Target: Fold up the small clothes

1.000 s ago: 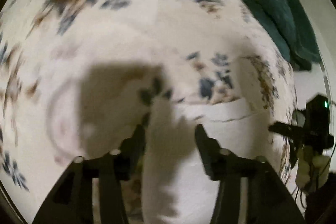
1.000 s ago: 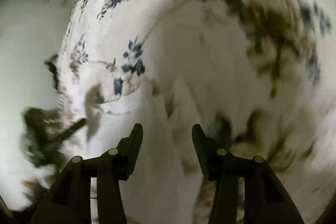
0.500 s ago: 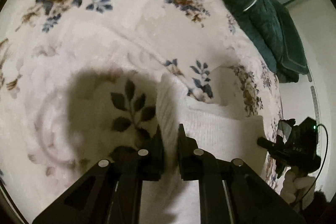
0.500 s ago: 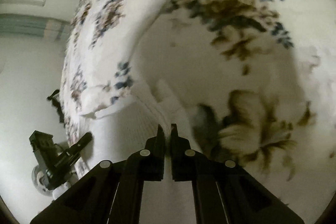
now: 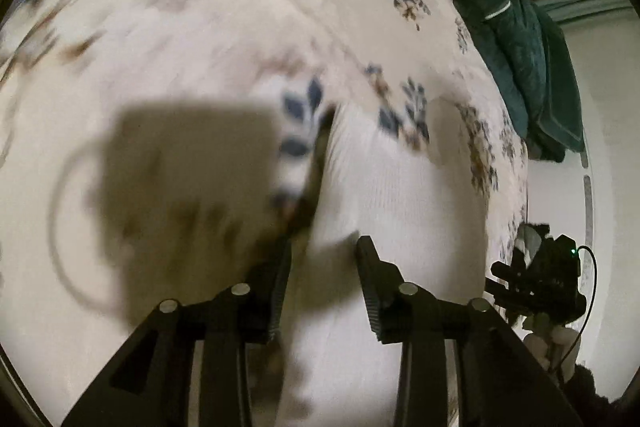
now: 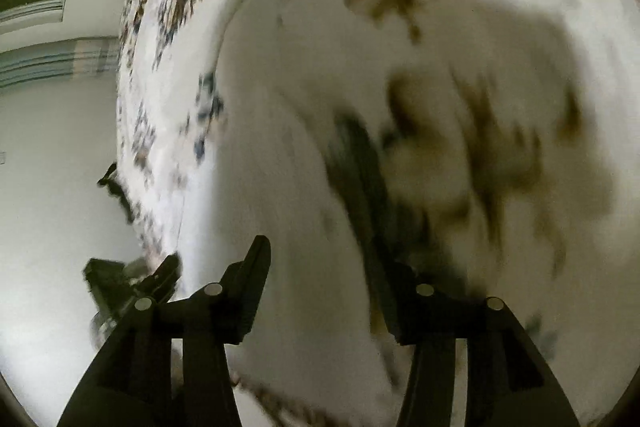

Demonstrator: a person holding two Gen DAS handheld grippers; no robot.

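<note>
**Both tongs wide apart over the white cloth**

The left tongs (image 5: 324,247) are wide apart and hold nothing. The white cloth (image 5: 392,195) lies right under them on the bed (image 5: 224,27), and its edge runs up between the two fingers. I think the tongs are spread like this so they can let the cloth lie flat, or get ready for a new pinch on its edge.

The right tongs (image 6: 324,251) are wide apart too, with nothing in them. The white cloth (image 6: 288,187) fills the middle of that view, but the picture is very blurry, so I cannot tell if the fingers touch it.

The bed has a cream cover with blue and brown flowers. A big dark shadow (image 5: 188,195) falls on it, to the left of the cloth. It makes the cloth edge harder to see there.

In the left view, the right tongs (image 5: 508,279) show at the far side of the cloth, near the bed's edge. Each pair is at its own end, so they should not bump.

A dark green blanket (image 5: 516,47) is bunched at the far corner of the bed, well apart from the cloth. It is not in the way. Nothing else lies on the cloth.
</note>
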